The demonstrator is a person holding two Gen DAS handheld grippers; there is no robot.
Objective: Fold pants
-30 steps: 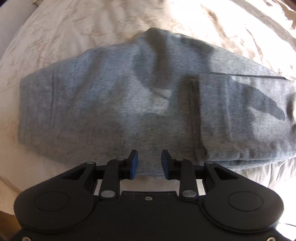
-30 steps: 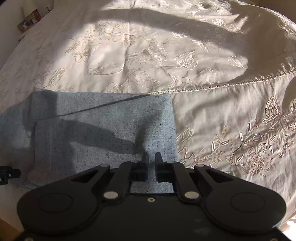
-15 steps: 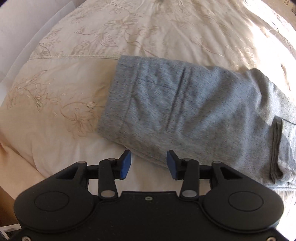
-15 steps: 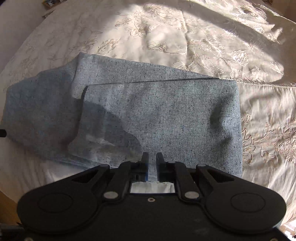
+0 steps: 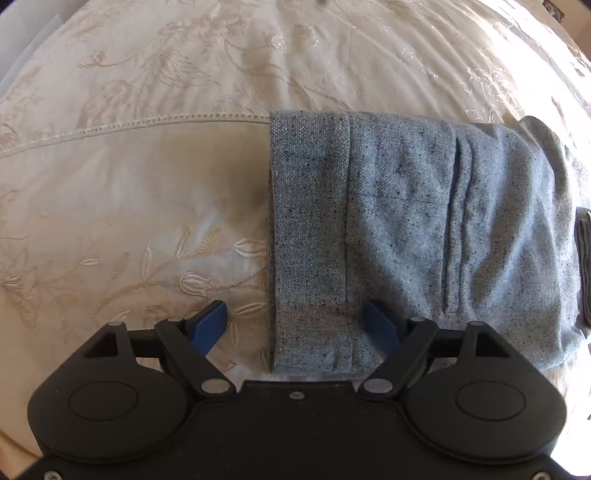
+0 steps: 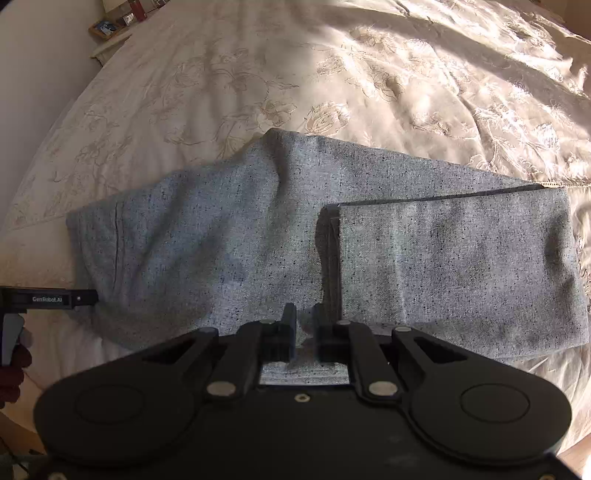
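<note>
Grey speckled pants (image 6: 236, 251) lie flat on the bed, folded lengthwise, with the leg end (image 6: 450, 266) folded back over the middle. The waistband (image 5: 306, 229) forms the left end. My left gripper (image 5: 295, 325) points down at the waistband's near corner, its jaws opening wide. One blue pad (image 5: 212, 325) is over the bedspread and the other over the cloth, and neither presses on it. My right gripper (image 6: 303, 328) is shut, low over the pants' near edge beside the folded-back cuff (image 6: 332, 258), with nothing visibly pinched. The left gripper's finger (image 6: 48, 299) shows at the far left.
A cream embroidered bedspread (image 5: 147, 177) covers the bed, with sunlit wrinkles at the far right (image 6: 498, 92). A bedside shelf with picture frames (image 6: 110, 26) stands beyond the bed's left corner. A hand (image 6: 11, 369) holds the left gripper. The bed's near edge runs just under both grippers.
My left gripper slid left along the pants to the waistband end and its jaws spread wide. My right gripper moved left from the folded end to the cuff edge, staying shut.
</note>
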